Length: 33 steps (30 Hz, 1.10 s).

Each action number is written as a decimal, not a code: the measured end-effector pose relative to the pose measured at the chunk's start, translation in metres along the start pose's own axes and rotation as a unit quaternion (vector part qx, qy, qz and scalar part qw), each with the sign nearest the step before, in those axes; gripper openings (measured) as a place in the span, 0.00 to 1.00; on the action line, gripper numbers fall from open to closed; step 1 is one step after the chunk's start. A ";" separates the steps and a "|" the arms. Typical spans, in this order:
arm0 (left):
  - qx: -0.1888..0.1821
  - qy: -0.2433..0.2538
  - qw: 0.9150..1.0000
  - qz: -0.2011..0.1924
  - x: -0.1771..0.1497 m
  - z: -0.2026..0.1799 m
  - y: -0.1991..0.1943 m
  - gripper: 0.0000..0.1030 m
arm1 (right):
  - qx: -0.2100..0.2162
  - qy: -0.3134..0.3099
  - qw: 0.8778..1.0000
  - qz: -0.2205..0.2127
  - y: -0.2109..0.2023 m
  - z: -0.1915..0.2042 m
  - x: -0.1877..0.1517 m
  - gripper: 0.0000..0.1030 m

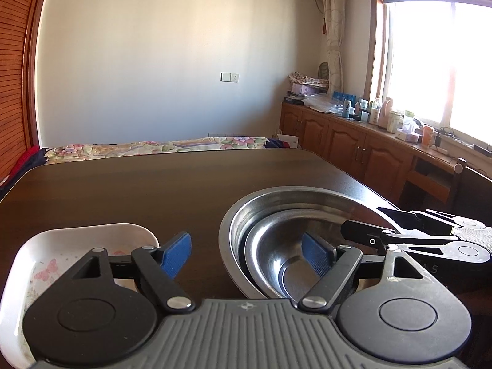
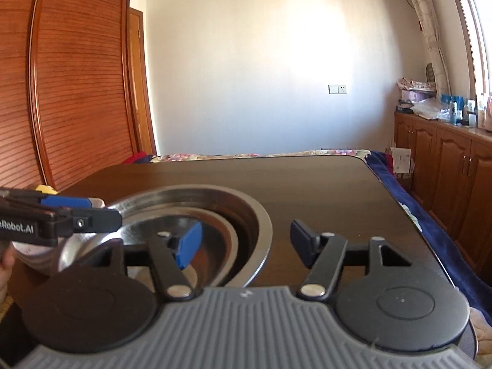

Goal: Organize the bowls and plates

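Bowls of shiny steel sit nested on the dark wooden table (image 1: 153,184): a round small bowl (image 1: 286,264) inside the wide big bowl (image 1: 243,215). The left gripper (image 1: 246,255) hangs spread wide and empty, its right blue pad above the small bowl. The right gripper (image 2: 246,243), also spread and empty, straddles the big bowl's right rim. Left of the bowls lies a white square plate (image 1: 61,240) with butterfly print
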<state>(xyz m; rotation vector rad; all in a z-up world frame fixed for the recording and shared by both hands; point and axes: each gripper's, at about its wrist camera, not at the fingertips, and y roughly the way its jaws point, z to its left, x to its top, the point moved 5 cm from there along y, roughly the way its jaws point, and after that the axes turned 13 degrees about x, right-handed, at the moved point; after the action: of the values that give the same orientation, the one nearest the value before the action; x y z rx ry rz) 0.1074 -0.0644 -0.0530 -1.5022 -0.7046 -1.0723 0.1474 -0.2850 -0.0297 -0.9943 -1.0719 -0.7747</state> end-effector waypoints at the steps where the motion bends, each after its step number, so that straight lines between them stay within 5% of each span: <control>1: -0.002 0.001 1.000 0.001 0.000 -0.001 0.000 0.77 | 0.002 0.001 1.000 -0.002 -0.001 0.001 -0.001 0.64; 12: -0.006 0.005 1.000 0.019 -0.009 -0.007 0.006 0.41 | 0.021 0.016 0.999 -0.018 -0.002 0.000 -0.003 0.62; 17: -0.003 0.004 1.000 0.014 -0.013 -0.006 0.003 0.37 | 0.029 0.026 0.999 -0.014 -0.001 0.000 -0.007 0.44; 33: -0.009 0.005 1.000 0.018 -0.018 -0.008 0.001 0.33 | 0.030 0.041 0.998 -0.029 -0.005 0.000 -0.009 0.39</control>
<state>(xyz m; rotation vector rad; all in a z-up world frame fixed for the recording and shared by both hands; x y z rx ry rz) 0.0988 -0.0705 -0.0697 -1.5182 -0.6604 -1.0597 0.1400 -0.2861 -0.0366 -0.8772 -1.0509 -0.8182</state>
